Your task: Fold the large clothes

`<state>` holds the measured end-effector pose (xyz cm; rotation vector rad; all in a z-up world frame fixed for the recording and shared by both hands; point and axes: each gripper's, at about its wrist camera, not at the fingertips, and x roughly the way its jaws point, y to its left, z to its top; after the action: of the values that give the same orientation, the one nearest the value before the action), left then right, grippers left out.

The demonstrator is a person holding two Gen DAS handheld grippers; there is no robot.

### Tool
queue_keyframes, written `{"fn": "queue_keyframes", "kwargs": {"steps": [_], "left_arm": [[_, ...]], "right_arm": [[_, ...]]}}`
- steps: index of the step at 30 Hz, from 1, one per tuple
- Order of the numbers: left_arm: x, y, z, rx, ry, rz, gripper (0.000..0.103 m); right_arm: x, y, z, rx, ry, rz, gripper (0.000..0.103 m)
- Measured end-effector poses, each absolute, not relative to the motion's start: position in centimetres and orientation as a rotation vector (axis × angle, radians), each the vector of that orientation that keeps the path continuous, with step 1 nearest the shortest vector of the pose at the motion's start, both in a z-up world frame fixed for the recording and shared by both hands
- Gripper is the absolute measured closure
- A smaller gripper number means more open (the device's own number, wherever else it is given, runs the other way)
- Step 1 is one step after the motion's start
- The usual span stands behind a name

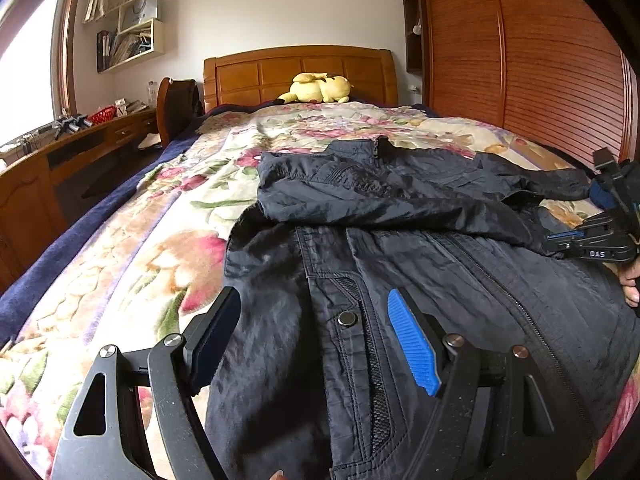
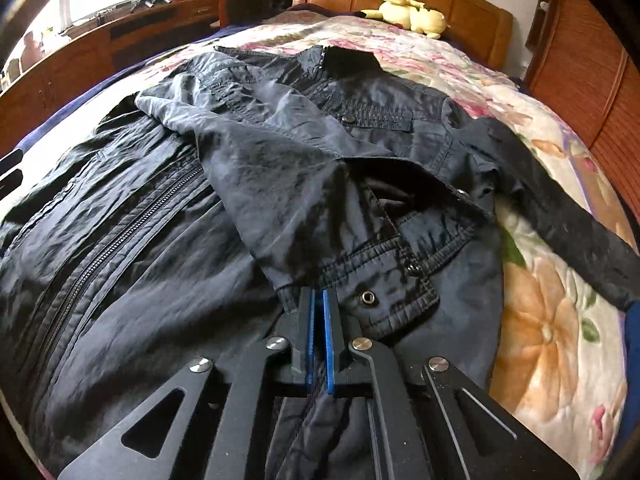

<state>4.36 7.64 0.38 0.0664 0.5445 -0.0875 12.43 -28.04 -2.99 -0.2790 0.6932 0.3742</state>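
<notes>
1. One dark jacket (image 2: 248, 168) lies spread on the bed (image 1: 132, 248), its long axis running from the near end toward the headboard (image 1: 300, 72), collar (image 2: 348, 60) at the far end.
2. Its left sleeve (image 2: 288, 200) is folded across the chest, cuff (image 2: 384, 292) lying near the front zipper (image 2: 120, 240); the other sleeve (image 2: 568, 216) stretches out to the right over the floral cover (image 2: 540, 320).
3. Right gripper (image 2: 319, 304): its blue pads (image 2: 329, 340) are pressed together, pinching a fold of jacket fabric just at the folded cuff's edge; cloth bunches between the fingers back toward the camera.
4. Left gripper (image 1: 316, 336): fingers spread wide above the jacket's lower front, one dark finger (image 1: 218, 336) over the left edge of the cloth and one blue pad (image 1: 414, 344) over the front panel, a pocket snap (image 1: 347, 319) between them. Whether the tips touch the cloth I cannot tell.
5. From the left wrist view, the right gripper shows at the frame's right edge with the person's fingers (image 1: 631, 284) on it.
6. Beyond, a yellow plush (image 1: 318, 88) sits by the headboard; a red basket (image 1: 103, 114) stands on the desk (image 1: 80, 140), its contents unclear; wall shelves (image 1: 128, 32) hold books and papers.
</notes>
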Motion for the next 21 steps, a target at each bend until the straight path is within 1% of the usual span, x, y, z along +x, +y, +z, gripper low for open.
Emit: {"fn": "queue_keyframes", "kwargs": {"steps": [5,7,9,11,13,14,15,21], "left_arm": [[4.1,7.0,1.5,0.051,0.519,-0.106,0.026],[4.3,6.5,2.0,0.028,0.513,-0.122,0.026],[4.5,5.9,2.2,0.016,0.514,-0.138,0.026],[4.7,4.9,2.5,0.017,0.506,-0.144,0.026],[4.8,3.7,2.5,0.025,0.498,-0.148,0.026],[4.8,3.3,2.6,0.024,0.496,-0.153,0.026],[4.7,2.8,2.5,0.016,0.492,-0.161,0.026],[4.4,0.5,2.6,0.023,0.477,-0.197,0.026]], "right_arm": [[9.4,-29.4,-1.8,-0.244,0.629,0.337,0.099],[8.2,-30.2,-1.3,-0.235,0.602,0.314,0.089],[7.3,-31.2,-0.8,-0.223,0.578,0.289,0.083],[6.6,-32.4,-0.2,-0.206,0.559,0.262,0.065],[6.0,-33.8,0.3,-0.183,0.542,0.227,0.038],[5.9,-34.7,0.5,-0.167,0.537,0.210,0.034],[5.8,-35.7,0.6,-0.150,0.536,0.191,0.032],[7.2,-41.3,0.7,-0.124,0.559,0.062,0.032]]}}
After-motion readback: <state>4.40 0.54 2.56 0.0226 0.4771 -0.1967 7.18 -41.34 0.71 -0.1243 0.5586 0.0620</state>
